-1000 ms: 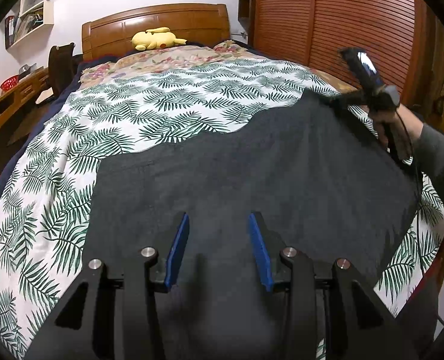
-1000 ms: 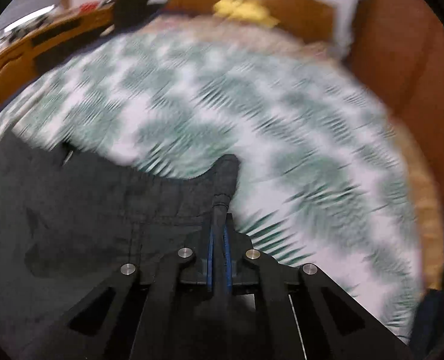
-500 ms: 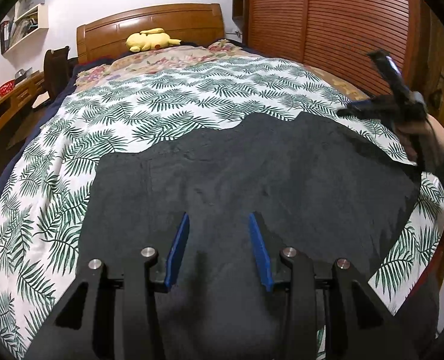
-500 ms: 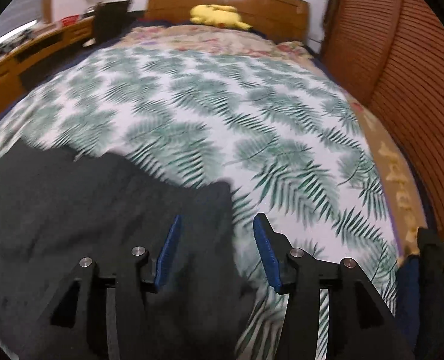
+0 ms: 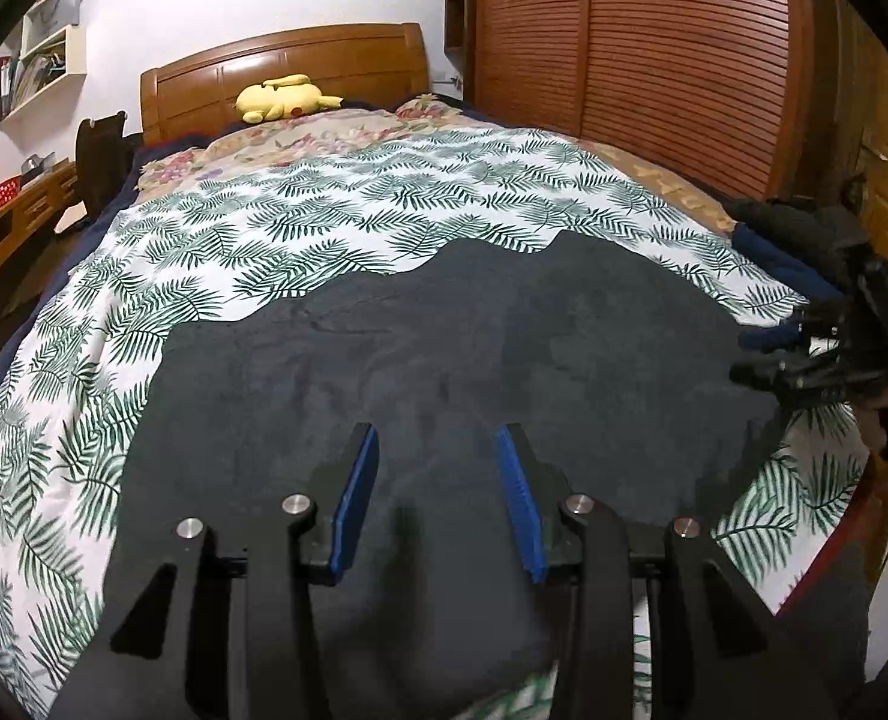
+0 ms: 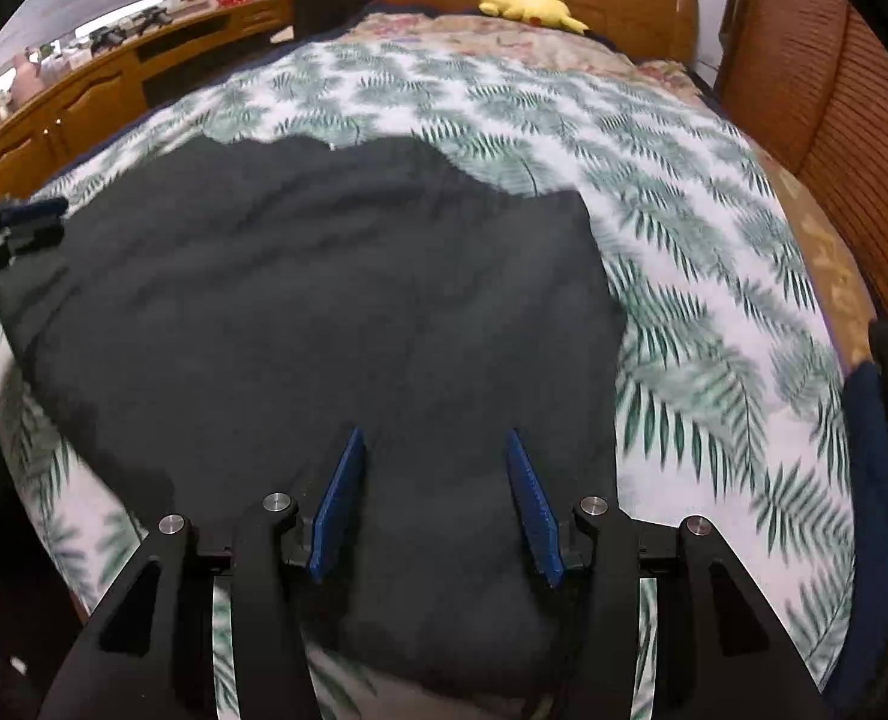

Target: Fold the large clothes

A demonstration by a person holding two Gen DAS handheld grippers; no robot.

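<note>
Garment (image 5: 444, 372), dark, large, lay spread flat on leaf-print bedcover (image 5: 300, 222), evidently smoothed for folding; left gripper (image 5: 438, 498) and right gripper (image 6: 438, 504) hovered at its 6 o'clock edge, jaws spread, pinching nothing, right's just opened

Yellow plush toy (image 5: 285, 97) by wooden headboard (image 5: 288, 63) — leaf-print bedspread (image 5: 300, 210)
</note>
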